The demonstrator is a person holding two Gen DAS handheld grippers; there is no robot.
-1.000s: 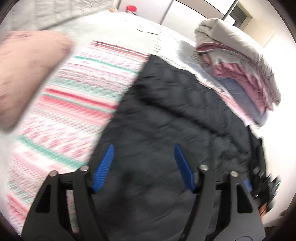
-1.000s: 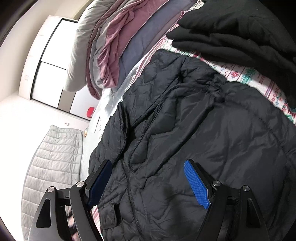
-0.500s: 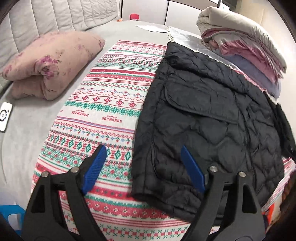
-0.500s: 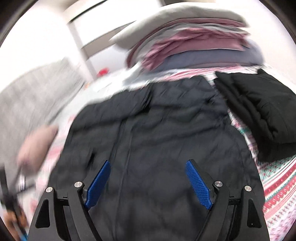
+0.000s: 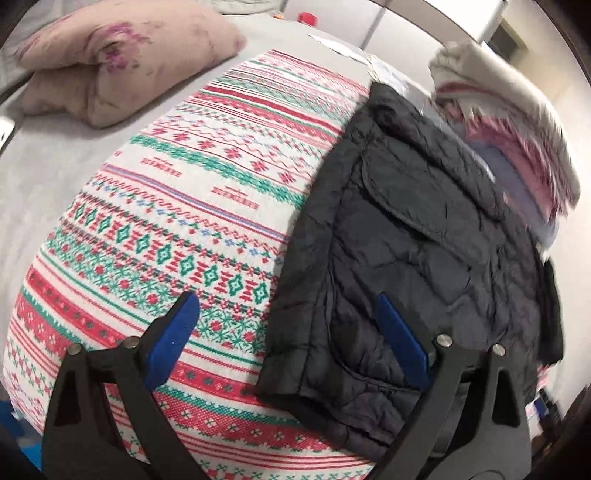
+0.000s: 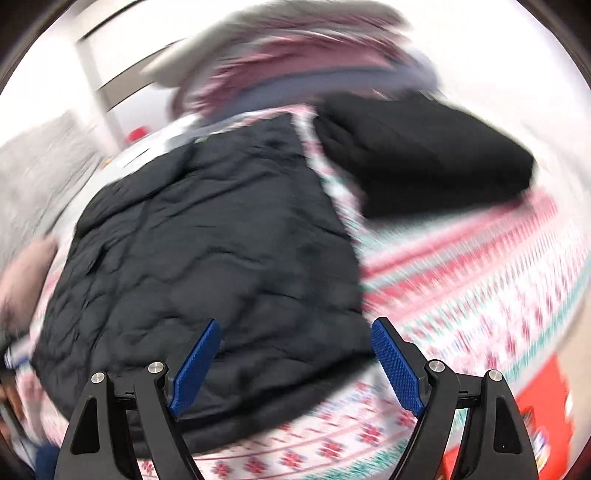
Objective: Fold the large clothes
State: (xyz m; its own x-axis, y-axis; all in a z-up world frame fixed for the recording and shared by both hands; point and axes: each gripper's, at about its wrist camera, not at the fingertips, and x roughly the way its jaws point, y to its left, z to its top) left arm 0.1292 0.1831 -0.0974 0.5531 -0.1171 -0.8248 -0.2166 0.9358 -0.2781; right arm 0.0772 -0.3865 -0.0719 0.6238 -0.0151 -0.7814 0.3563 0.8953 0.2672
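A black quilted jacket lies flat on a red, green and white patterned blanket spread over a grey bed, filling the right half of the left wrist view and the centre left of the right wrist view. In the left wrist view a pink pillow sits at the upper left, well apart from the jacket, while a stack of folded bedding in white, pink and lilac rises at the upper right, just beside the jacket's far edge. A small red object stands at the top centre, near pale wardrobe doors. In the right wrist view, heavily blurred, a second folded black garment rests on the blanket at the upper right, just beside the jacket.

The left gripper hangs above the jacket's near left edge with its blue pads spread wide, gripping nothing; one pad sits over the blanket, the other over the jacket. The right gripper is likewise spread wide and empty above the jacket's near hem.

Against the frame half a second earlier, the left view has closed in on the jacket's near corner, and the right view has swung so that the jacket now lies left of centre, with more blanket exposed at the right.
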